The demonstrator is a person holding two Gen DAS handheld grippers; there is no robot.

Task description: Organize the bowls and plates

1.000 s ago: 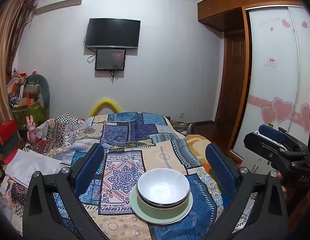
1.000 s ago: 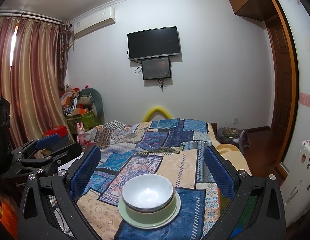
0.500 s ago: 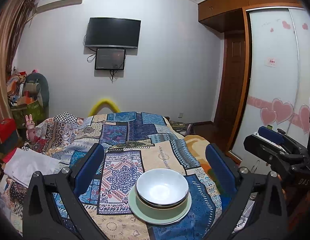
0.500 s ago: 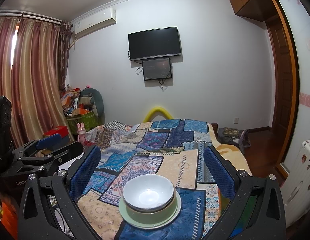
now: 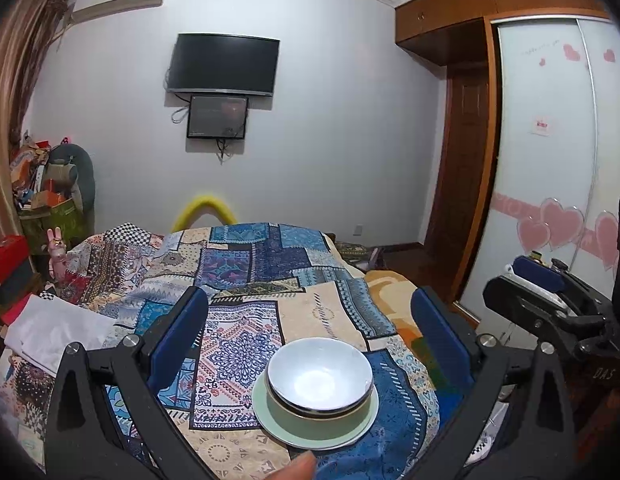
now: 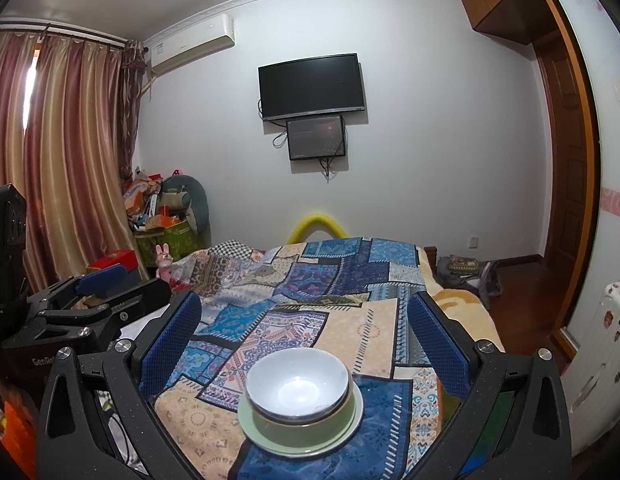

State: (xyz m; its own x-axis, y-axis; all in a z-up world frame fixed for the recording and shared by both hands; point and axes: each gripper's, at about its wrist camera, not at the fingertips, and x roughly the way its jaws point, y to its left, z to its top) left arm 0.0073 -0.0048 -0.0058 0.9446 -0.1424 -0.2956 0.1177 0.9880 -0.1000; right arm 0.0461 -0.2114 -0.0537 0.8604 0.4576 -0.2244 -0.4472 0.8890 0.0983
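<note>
Resting on the bed's patchwork quilt (image 5: 238, 344): a white bowl (image 5: 319, 378) nested in a green bowl (image 6: 302, 426) on a green plate (image 5: 315, 432). Stack lay ahead, between both wide, empty tongs, left tongs (image 5: 310, 344) and right tongs (image 6: 304, 340); neither appeared nearer.

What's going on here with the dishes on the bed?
A person holds a two-finger gripper in each hand, and both the left gripper and the right gripper are open and holding nothing. On the patchwork bedspread the dishes are already stacked: a white bowl nested in a green bowl, which sits on a green plate.
</note>
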